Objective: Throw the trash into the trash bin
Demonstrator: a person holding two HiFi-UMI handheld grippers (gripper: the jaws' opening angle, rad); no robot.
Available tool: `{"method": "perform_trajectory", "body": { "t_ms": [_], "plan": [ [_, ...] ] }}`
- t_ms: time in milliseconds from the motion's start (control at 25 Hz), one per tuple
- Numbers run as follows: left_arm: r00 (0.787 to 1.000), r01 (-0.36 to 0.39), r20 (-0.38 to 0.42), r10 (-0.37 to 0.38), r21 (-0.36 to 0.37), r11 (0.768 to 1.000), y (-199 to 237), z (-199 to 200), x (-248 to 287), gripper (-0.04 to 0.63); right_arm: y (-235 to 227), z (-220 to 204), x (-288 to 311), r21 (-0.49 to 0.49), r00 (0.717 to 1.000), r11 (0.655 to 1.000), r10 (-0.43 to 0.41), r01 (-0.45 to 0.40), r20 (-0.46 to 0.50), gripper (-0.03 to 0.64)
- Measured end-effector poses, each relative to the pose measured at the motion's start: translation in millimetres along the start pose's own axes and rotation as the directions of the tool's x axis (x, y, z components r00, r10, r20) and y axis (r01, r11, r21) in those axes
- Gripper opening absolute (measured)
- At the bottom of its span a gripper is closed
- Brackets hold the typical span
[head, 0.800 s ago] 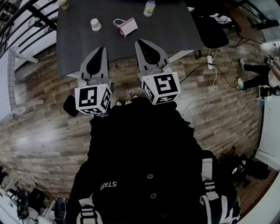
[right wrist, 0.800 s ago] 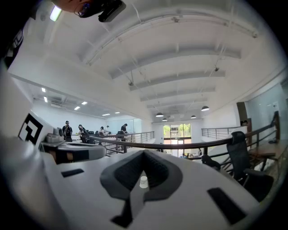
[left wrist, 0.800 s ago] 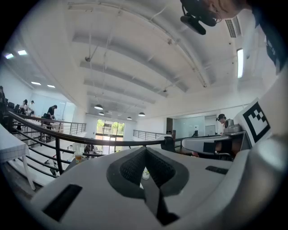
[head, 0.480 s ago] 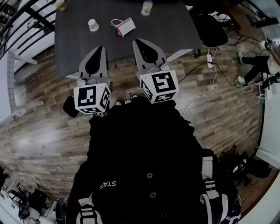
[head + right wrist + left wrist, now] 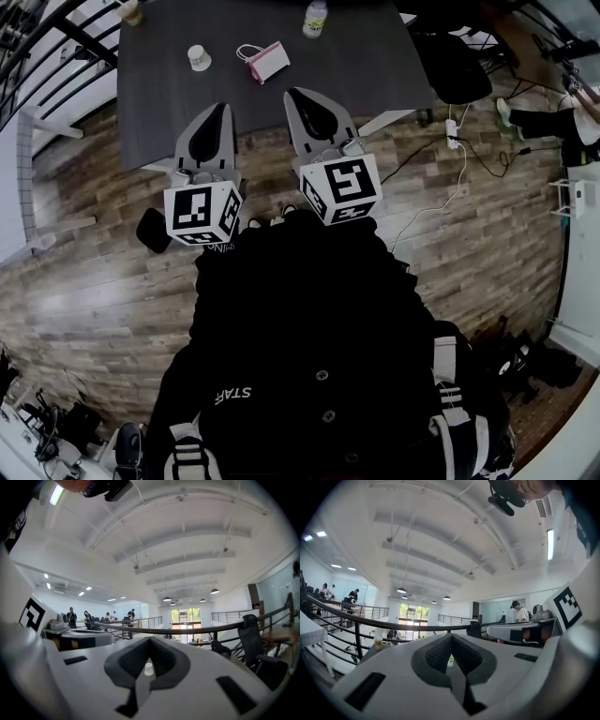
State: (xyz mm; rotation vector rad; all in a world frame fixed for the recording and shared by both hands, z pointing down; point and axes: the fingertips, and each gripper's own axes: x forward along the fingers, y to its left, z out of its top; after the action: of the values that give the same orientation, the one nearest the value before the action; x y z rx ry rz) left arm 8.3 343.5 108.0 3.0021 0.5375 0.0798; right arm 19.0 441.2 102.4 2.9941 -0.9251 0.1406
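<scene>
On the dark table (image 5: 366, 66) lie a white paper cup (image 5: 198, 58), a pink and white packet (image 5: 269, 61) with a white string, and a small bottle (image 5: 316, 18). A drink cup (image 5: 131, 10) stands at the table's far left corner. My left gripper (image 5: 217, 107) and right gripper (image 5: 296, 93) reach level over the table's near edge, both shut and empty. Past the shut left jaws, the left gripper view shows the bottle (image 5: 450, 661). The paper cup (image 5: 148, 669) shows beyond the right jaws in the right gripper view. No trash bin shows in any view.
A black chair (image 5: 454, 66) stands at the table's right end. A power strip (image 5: 450, 131) and cables lie on the wooden floor. A railing (image 5: 56, 42) runs along the left. A dark object (image 5: 153, 228) sits on the floor by my left side.
Both grippers keep their place at the table's near edge, still shut. Only the person at the far right edge has shifted.
</scene>
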Motion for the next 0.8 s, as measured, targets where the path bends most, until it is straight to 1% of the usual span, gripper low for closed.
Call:
{"method": "perform_trajectory", "body": {
  "t_ms": [160, 640, 800],
  "plan": [
    [1.0, -0.011, 0.014, 0.012, -0.028, 1.0, -2.1, -1.8, 6.5, 0.0, -8.8, -5.9, 1.5, 0.005, 1.0, 1.0, 0.007, -0.007, -0.015, 0.014],
    [0.996, -0.073, -0.047, 0.072, -0.019, 0.997, 5.0, -21.7, 32.7, 0.0, -33.9, -20.0, 23.9, 0.01, 0.999, 0.999, 0.043, -0.043, -0.033, 0.014],
    [0.995, -0.078, -0.057, 0.076, -0.021, 0.997, 21.4, -24.1, 43.7, 0.0, -36.7, -24.2, 43.7, 0.01, 0.998, 0.999, 0.04, -0.04, -0.045, 0.014]
  ]
}}
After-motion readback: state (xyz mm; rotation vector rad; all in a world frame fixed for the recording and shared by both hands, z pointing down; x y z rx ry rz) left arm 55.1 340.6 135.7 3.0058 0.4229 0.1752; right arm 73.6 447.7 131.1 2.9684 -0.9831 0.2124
